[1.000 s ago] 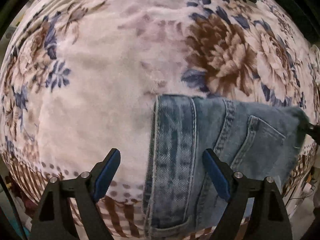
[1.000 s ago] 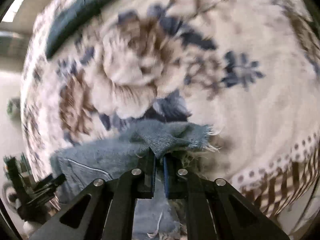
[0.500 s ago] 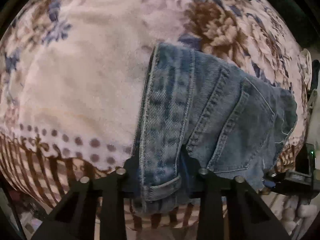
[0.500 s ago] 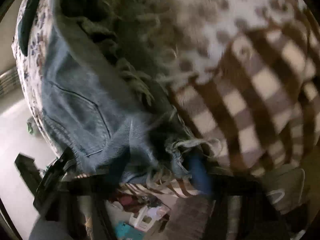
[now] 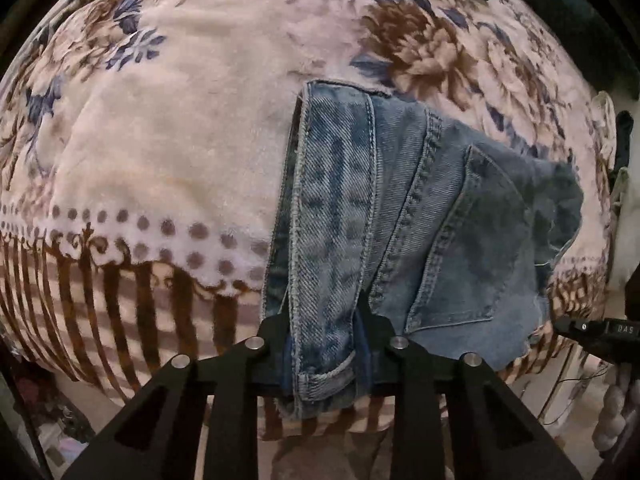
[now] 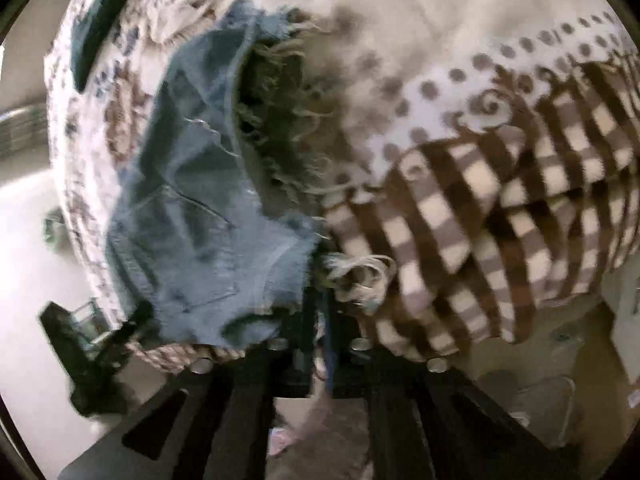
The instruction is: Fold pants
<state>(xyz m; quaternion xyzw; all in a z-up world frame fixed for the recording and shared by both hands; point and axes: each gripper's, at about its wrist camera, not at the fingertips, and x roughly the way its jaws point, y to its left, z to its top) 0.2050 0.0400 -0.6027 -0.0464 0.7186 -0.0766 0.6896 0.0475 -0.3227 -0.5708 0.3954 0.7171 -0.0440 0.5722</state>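
Note:
Faded blue denim pants (image 5: 420, 216) lie folded on a floral blanket, waistband on the left, back pocket on the right. My left gripper (image 5: 324, 344) is shut on the waistband at its near corner, by the bed edge. In the right wrist view the same pants (image 6: 192, 208) show their frayed hem. My right gripper (image 6: 318, 312) is shut on the frayed hem corner at the blanket's edge. The right gripper also shows at the far right of the left wrist view (image 5: 596, 330).
The floral blanket (image 5: 180, 128) covers the bed; its brown checked border (image 6: 480, 216) hangs over the near edge. A dark object (image 6: 100, 28) lies at the far side of the bed. Floor and clutter lie below the bed edge.
My left gripper moved onto the waistband and shut on it. My right gripper carried the frayed hem from mid-bed down to the blanket's near edge, still shut on it.

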